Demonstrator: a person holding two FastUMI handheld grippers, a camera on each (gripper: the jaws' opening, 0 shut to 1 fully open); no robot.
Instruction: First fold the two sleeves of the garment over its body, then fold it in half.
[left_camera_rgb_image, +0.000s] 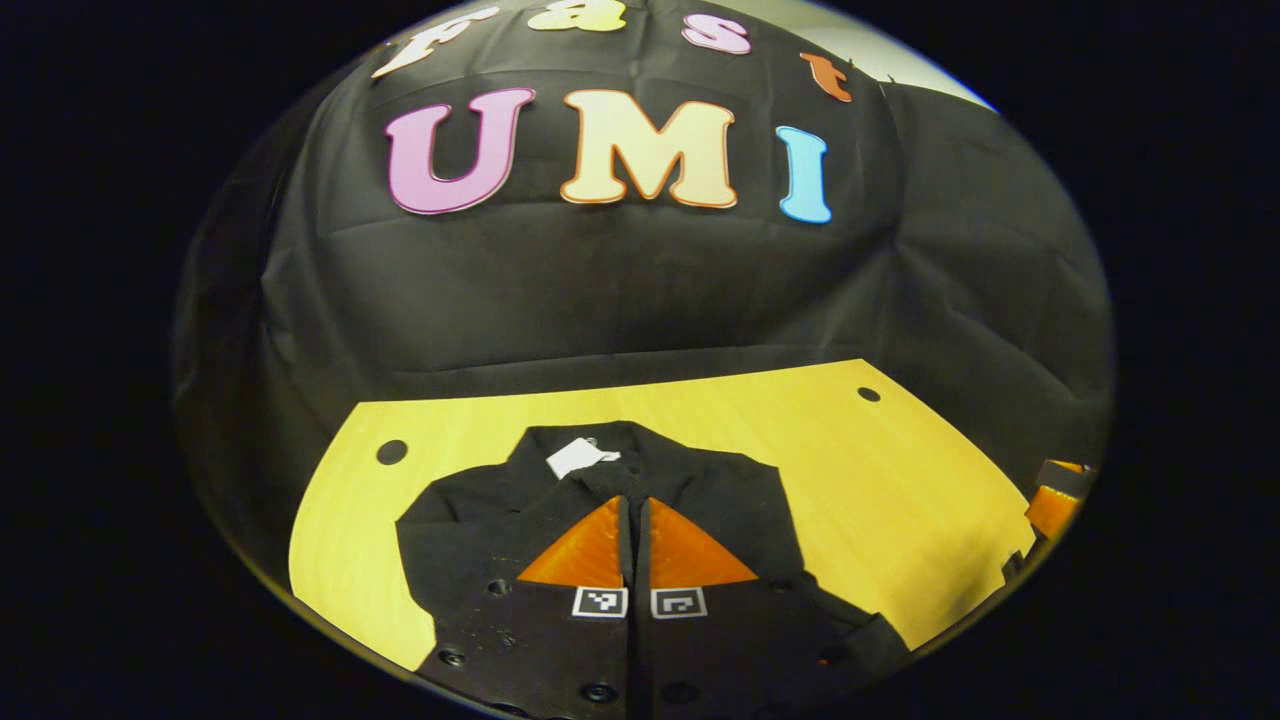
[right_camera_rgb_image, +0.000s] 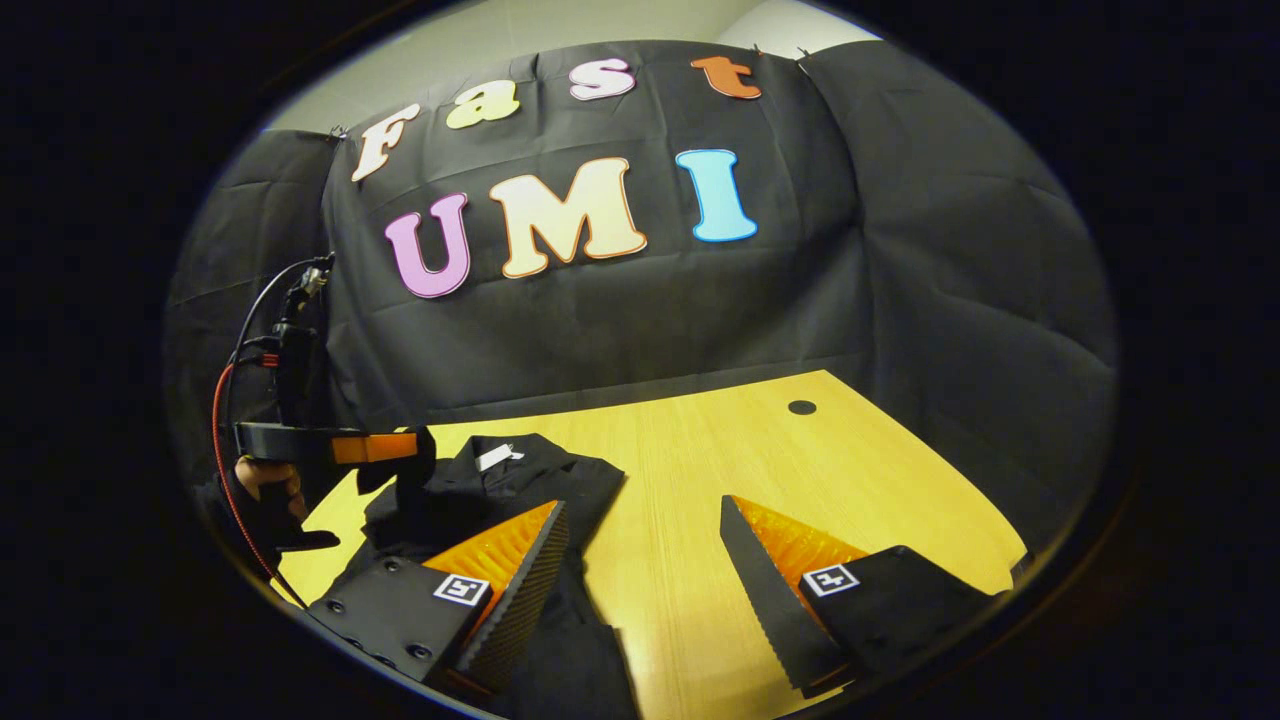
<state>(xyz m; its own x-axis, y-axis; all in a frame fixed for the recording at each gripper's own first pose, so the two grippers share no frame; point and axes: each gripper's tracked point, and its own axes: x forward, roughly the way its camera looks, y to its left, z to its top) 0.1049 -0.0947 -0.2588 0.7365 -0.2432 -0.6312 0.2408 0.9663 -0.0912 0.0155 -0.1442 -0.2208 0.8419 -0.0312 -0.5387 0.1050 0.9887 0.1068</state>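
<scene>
A black garment (left_camera_rgb_image: 700, 500) lies bunched on the yellow table (left_camera_rgb_image: 900, 480), its white tag (left_camera_rgb_image: 580, 456) at the far collar end. My left gripper (left_camera_rgb_image: 636, 505) sits low over its middle with both fingers pressed together on a fold of the black cloth. In the right gripper view the garment (right_camera_rgb_image: 520, 480) lies at the left, and the left gripper (right_camera_rgb_image: 400, 450), held by a hand (right_camera_rgb_image: 262, 480), lifts a bit of the cloth. My right gripper (right_camera_rgb_image: 642, 503) stands wide open above bare table, its left finger over the garment's near edge.
The table (right_camera_rgb_image: 760, 450) has round holes (left_camera_rgb_image: 391, 452) near its far corners. The black cloth wall (right_camera_rgb_image: 650, 320) rises right behind it. A red and black cable (right_camera_rgb_image: 225, 440) hangs from the left gripper. The right gripper (left_camera_rgb_image: 1055, 495) shows at the table's right edge.
</scene>
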